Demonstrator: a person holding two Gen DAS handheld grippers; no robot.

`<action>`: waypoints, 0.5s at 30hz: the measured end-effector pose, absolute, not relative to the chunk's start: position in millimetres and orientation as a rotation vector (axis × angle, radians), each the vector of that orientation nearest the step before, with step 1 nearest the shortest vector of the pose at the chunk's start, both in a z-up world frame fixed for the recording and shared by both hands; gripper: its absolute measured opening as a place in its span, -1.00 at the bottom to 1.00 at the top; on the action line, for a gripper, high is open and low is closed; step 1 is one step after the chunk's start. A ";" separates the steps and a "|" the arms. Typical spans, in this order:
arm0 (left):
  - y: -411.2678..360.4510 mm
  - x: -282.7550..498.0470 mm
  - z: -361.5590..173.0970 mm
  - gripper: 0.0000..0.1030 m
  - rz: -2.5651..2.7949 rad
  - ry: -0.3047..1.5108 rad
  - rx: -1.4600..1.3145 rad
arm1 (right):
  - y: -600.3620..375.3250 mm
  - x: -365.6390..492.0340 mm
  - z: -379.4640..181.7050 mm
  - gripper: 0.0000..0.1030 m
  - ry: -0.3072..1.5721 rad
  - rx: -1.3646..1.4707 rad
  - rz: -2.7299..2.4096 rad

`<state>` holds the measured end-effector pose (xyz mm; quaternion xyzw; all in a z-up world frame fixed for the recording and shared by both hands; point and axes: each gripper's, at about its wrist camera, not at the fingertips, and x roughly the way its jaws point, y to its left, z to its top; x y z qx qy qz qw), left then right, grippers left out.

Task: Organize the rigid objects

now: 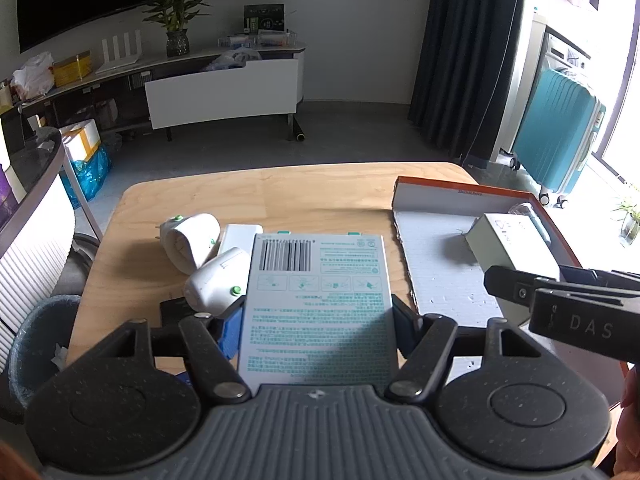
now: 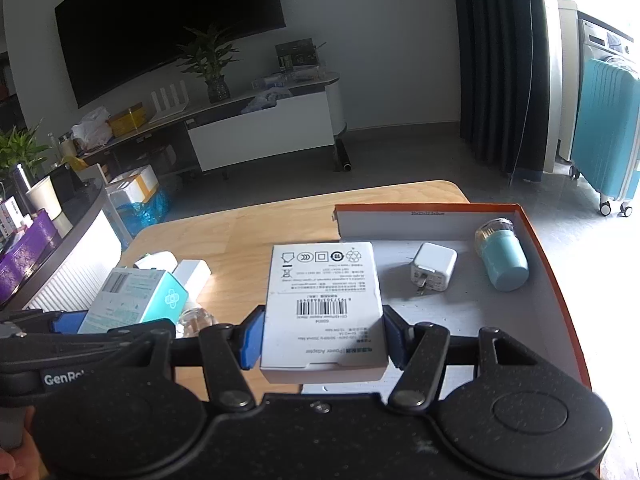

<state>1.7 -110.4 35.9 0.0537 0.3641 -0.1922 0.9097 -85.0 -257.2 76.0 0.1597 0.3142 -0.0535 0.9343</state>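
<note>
My left gripper (image 1: 318, 320) is shut on a white box with teal print and a barcode (image 1: 316, 304), its blue pads pressing both sides above the wooden table (image 1: 280, 192). In the right wrist view my right gripper (image 2: 323, 340) is shut on a white power adapter box (image 2: 324, 304), held at the left edge of a shallow orange-rimmed tray (image 2: 552, 280). Inside the tray lie a white charger plug (image 2: 432, 268) and a teal cylinder with a clear cap (image 2: 504, 260). The teal-printed box (image 2: 132, 300) also shows at the left of this view.
Two white rounded devices with green buttons (image 1: 192, 248) (image 1: 216, 284) and a small white box (image 1: 240, 236) lie on the table's left half, beside a flat black item (image 1: 174, 310). A waste bin (image 1: 40, 340) stands by the table's left edge. A teal suitcase (image 1: 556, 140) stands far right.
</note>
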 end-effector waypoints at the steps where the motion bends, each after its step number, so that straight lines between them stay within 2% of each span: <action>1: -111.8 1.5 35.7 0.38 -0.399 0.752 0.111 | -258.4 -85.4 75.8 0.39 0.643 0.328 -0.113; 15: -133.8 0.0 32.0 0.39 -0.432 0.758 0.132 | -278.2 -92.0 72.4 0.39 0.642 0.340 -0.155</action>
